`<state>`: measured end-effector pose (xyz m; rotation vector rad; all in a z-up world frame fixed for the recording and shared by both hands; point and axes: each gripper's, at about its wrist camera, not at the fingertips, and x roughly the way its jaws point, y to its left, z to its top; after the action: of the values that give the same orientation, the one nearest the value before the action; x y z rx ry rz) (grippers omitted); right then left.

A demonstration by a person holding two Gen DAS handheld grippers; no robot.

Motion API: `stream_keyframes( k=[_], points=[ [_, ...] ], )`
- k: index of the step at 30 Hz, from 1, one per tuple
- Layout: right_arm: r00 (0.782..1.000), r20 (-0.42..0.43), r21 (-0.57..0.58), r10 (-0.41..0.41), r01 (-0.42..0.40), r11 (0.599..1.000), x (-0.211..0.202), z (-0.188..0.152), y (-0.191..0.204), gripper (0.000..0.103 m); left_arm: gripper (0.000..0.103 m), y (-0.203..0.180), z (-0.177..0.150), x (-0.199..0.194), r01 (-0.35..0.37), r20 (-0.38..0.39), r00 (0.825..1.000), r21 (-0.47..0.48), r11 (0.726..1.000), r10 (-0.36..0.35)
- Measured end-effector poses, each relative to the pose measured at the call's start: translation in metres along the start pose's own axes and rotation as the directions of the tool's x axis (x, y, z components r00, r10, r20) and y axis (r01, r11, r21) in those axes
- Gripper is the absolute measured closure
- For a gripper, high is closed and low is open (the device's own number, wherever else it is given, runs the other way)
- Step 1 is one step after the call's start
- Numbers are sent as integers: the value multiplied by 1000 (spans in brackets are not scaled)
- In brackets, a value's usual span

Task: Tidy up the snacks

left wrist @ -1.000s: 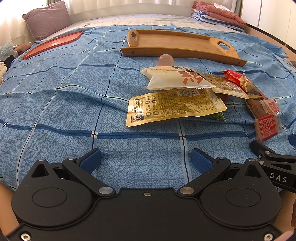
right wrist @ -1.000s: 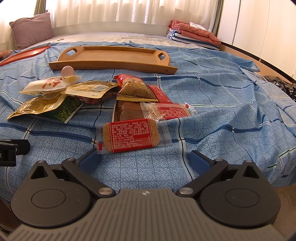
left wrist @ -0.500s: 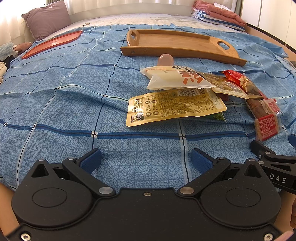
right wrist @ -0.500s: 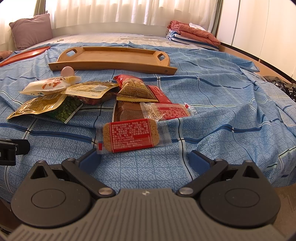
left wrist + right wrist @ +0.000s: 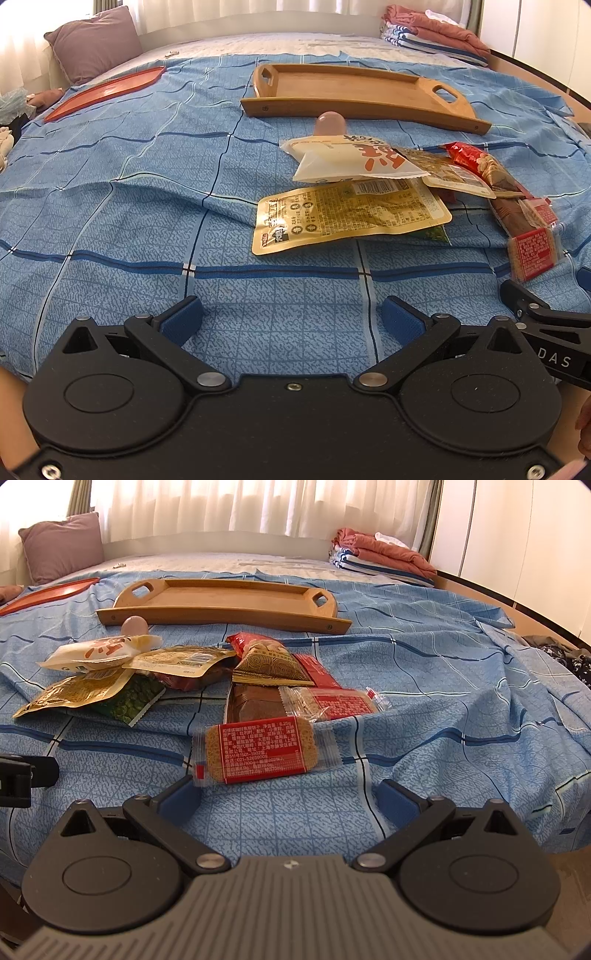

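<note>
On the bed's blue checked bedspread (image 5: 129,206), the loose pile of snack packets lies just in front of the long wooden two-handled tray (image 5: 354,86), with a flat red tray (image 5: 107,90) well to that tray's left. The left tool (image 5: 291,321) is spread wide and empty, short of the yellow foil snack pouch (image 5: 347,214). The right tool (image 5: 290,799) is likewise spread and empty, its left fingertip (image 5: 181,799) just beside the red-labelled clear biscuit packet (image 5: 262,755).

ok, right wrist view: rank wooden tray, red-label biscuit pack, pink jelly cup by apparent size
1. wooden tray, widest by far though it lies farthest away
2. red-label biscuit pack, enlarged by lying closest to the camera
3. pink jelly cup, smallest, partly hidden behind a white pouch
</note>
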<state>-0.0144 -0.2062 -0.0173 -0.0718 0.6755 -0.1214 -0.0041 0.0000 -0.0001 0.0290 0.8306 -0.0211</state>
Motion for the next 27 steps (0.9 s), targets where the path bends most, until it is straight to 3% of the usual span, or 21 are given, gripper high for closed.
stream_keyframes(
  k=[14,19,23,27],
  points=[
    [994,104,7,-34,33,999,-3,-16,5,0,0,-3,-7,-1,-24,62,998,14,1000,23],
    [992,125,20,-19,17,1000,-3,-17,3,0,0,0,-4,-4,-21,51,998,-33,999,23],
    [992,119,15,39,-41,999,-7,-9,-3,0,9,5,-1,-12,25,89,996,-72,997,-18],
    [980,159,-96,121,-107,990,-8,-9,1,0,6,2,5,-21,113,141,984,-54,992,-105]
  ],
)
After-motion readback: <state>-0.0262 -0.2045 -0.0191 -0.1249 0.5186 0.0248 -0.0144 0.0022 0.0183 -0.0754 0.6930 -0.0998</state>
